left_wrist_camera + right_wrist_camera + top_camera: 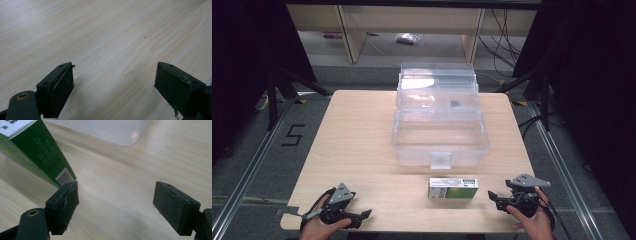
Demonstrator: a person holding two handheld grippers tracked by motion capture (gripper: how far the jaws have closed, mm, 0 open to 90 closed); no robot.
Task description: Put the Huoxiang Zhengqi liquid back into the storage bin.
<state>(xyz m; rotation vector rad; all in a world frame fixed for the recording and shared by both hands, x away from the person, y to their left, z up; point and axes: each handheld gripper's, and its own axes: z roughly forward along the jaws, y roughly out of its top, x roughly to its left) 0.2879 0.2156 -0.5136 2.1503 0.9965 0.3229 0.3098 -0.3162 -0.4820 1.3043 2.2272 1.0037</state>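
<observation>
Even overhead light, soft focus

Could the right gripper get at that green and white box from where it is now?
Probably yes. The right gripper is open beside the box, with bare table between them.

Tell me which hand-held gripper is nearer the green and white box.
Right. The right hand-held gripper sits just beside the green and white box, jaws open. The left hand-held gripper rests well away toward the table's near left corner.

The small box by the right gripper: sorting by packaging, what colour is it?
Green and white, with a barcode on its green side; the box shows best in the right gripper view.
</observation>
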